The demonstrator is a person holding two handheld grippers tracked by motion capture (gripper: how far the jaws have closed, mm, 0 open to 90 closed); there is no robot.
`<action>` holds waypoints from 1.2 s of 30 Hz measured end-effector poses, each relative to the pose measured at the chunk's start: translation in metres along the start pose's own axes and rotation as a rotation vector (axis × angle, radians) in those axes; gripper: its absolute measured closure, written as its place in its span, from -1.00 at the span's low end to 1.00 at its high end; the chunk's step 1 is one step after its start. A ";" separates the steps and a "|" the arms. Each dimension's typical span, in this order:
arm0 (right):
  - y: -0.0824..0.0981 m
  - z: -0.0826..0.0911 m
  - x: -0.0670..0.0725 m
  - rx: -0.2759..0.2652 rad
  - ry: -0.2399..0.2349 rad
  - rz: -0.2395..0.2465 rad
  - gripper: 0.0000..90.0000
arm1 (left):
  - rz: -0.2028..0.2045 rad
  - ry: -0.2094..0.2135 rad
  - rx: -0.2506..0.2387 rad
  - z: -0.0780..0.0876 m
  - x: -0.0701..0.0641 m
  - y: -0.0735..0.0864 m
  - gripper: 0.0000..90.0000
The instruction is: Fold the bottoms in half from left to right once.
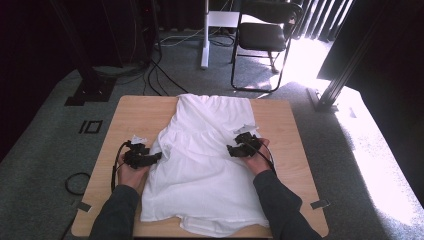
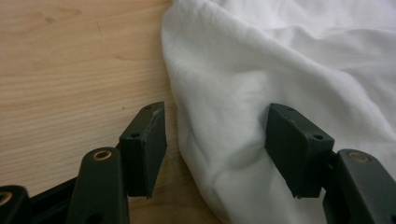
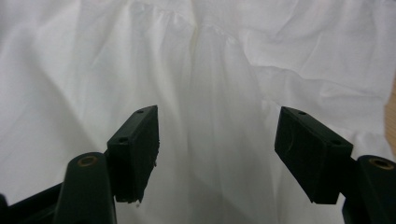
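A white garment (image 1: pixel 200 160) lies spread along the middle of the wooden table (image 1: pixel 135 112), its wider end toward the near edge. My left gripper (image 1: pixel 155 157) sits at the garment's left edge, pointing right. In the left gripper view the gripper (image 2: pixel 215 140) is open, its jaws standing apart over the folded cloth edge (image 2: pixel 224 116) without pressing on it. My right gripper (image 1: pixel 231 149) rests over the garment's right side, pointing left. In the right gripper view the gripper (image 3: pixel 217 149) is open above rumpled white cloth (image 3: pixel 210 70), with nothing pinched.
Bare wood (image 2: pixel 70 70) lies left of the garment. Beyond the table stand a black chair (image 1: pixel 262 37) and a white post (image 1: pixel 205 35) on grey carpet. Cables (image 1: pixel 155 75) trail on the floor, and a black frame leg (image 1: pixel 332 92) stands at the far right.
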State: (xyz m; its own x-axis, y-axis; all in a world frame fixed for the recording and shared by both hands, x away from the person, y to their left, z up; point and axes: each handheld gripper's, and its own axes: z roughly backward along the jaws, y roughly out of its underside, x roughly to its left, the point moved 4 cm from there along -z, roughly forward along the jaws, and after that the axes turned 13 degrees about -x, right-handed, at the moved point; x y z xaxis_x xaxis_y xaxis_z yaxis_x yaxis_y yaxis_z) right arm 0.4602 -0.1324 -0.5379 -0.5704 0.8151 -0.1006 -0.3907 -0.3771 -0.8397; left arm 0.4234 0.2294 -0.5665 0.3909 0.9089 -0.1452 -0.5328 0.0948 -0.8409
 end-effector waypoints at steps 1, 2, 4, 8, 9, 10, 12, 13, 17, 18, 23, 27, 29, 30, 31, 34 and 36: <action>-0.001 -0.006 0.000 0.007 0.001 0.007 -0.32 | -0.005 -0.001 0.002 -0.002 -0.001 0.001 -0.11; -0.001 -0.011 -0.001 0.019 0.009 0.014 -0.30 | -0.006 0.000 0.010 -0.004 -0.001 0.001 -0.09; 0.000 -0.019 -0.005 0.047 0.061 0.045 -0.24 | -0.006 -0.002 0.019 -0.006 -0.003 0.003 -0.02; 0.000 -0.023 -0.020 0.070 0.104 0.024 0.55 | -0.022 0.013 0.043 -0.005 -0.003 0.003 0.54; 0.001 -0.023 -0.025 0.070 0.090 0.013 0.77 | -0.027 0.023 0.042 -0.005 -0.004 0.003 0.69; 0.002 -0.023 -0.031 0.076 0.091 -0.004 0.96 | -0.038 0.023 0.041 -0.003 -0.005 0.003 0.80; 0.004 -0.019 -0.044 0.074 0.108 -0.042 0.99 | -0.046 0.024 0.040 0.001 -0.007 0.002 0.91; 0.003 -0.015 -0.051 0.055 0.115 -0.074 0.99 | -0.056 0.025 0.035 0.005 -0.008 0.002 0.92; -0.003 0.011 -0.078 -0.030 0.175 -0.140 0.99 | -0.058 0.031 0.011 0.029 -0.010 0.004 0.94; -0.002 0.016 -0.085 -0.032 0.183 -0.149 1.00 | -0.049 0.027 0.007 0.034 -0.010 0.006 0.94; 0.023 0.020 -0.104 0.019 0.192 -0.194 0.99 | -0.047 -0.001 0.041 0.046 -0.009 0.025 0.94; 0.041 0.011 -0.103 0.044 0.178 -0.231 0.99 | -0.036 -0.013 0.051 0.049 -0.007 0.029 0.94; 0.045 0.006 -0.101 0.034 0.160 -0.238 0.90 | -0.041 -0.006 0.025 0.050 -0.006 0.028 0.88; 0.046 0.004 -0.099 0.033 0.161 -0.220 0.81 | -0.045 -0.026 0.006 0.052 -0.005 0.026 0.73; 0.047 0.003 -0.099 0.048 0.168 -0.211 0.73 | -0.028 -0.041 -0.014 0.054 -0.002 0.024 0.55; 0.050 0.000 -0.100 0.065 0.188 -0.216 0.51 | 0.013 -0.071 -0.108 0.065 0.007 0.012 0.28; 0.052 -0.001 -0.102 0.070 0.200 -0.231 0.40 | 0.044 -0.062 -0.132 0.067 0.011 0.003 0.15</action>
State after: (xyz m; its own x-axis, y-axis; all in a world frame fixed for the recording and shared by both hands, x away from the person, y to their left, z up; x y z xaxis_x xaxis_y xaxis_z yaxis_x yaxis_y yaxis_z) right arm 0.4984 -0.2346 -0.5722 -0.3095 0.9507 -0.0202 -0.5464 -0.1952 -0.8145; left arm 0.3762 0.2669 -0.5359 0.3198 0.9348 -0.1545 -0.4439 0.0037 -0.8961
